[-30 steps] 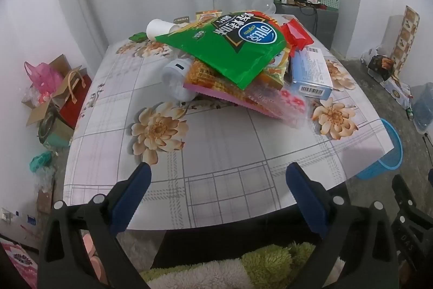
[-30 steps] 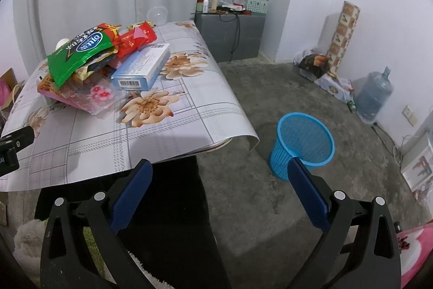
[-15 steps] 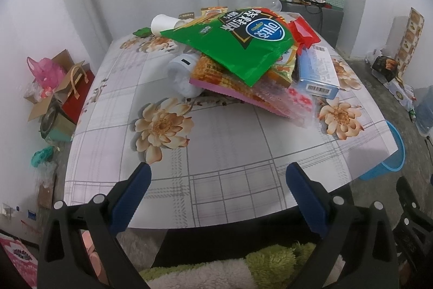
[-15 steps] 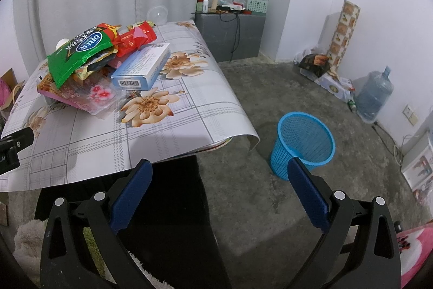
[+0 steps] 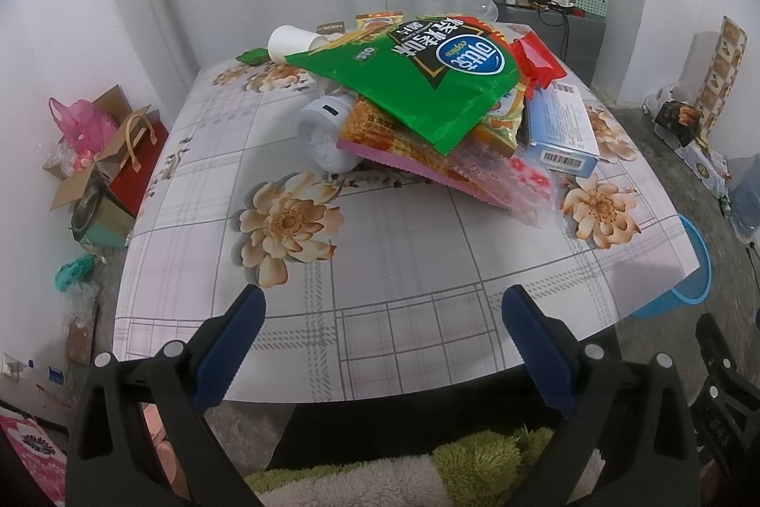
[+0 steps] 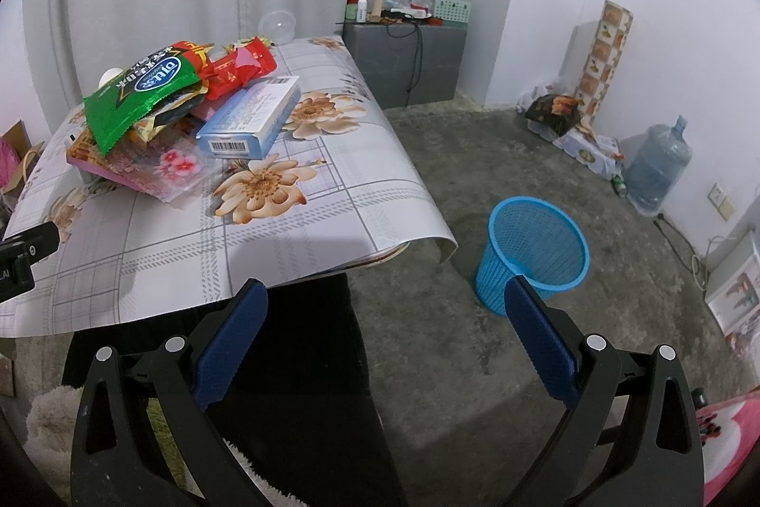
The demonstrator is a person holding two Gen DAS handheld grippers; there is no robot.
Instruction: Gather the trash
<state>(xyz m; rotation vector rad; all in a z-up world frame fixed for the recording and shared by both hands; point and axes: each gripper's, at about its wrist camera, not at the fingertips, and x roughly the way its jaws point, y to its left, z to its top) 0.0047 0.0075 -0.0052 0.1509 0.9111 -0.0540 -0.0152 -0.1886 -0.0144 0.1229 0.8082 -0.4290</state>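
Note:
A pile of trash lies on the flowered table (image 5: 380, 260): a green snack bag (image 5: 427, 74) on top, red wrappers (image 5: 536, 58), a pink packet (image 5: 427, 160), a blue and white box (image 5: 563, 127), a white paper cup (image 5: 292, 40) and a white roll (image 5: 327, 136). The same green bag (image 6: 137, 89) and box (image 6: 251, 117) show in the right wrist view. A blue mesh bin (image 6: 534, 250) stands on the floor right of the table. My left gripper (image 5: 380, 317) is open and empty over the table's near edge. My right gripper (image 6: 384, 307) is open and empty, off the table's near right corner.
Bags and boxes (image 5: 104, 155) sit on the floor left of the table. A grey cabinet (image 6: 403, 55) with bottles stands behind it. A water jug (image 6: 658, 165) and packages line the right wall. The bin's rim (image 5: 693, 269) peeks past the table's right edge.
My left gripper has moved forward and a little up toward the trash pile, which looms larger. The right gripper has stayed still.

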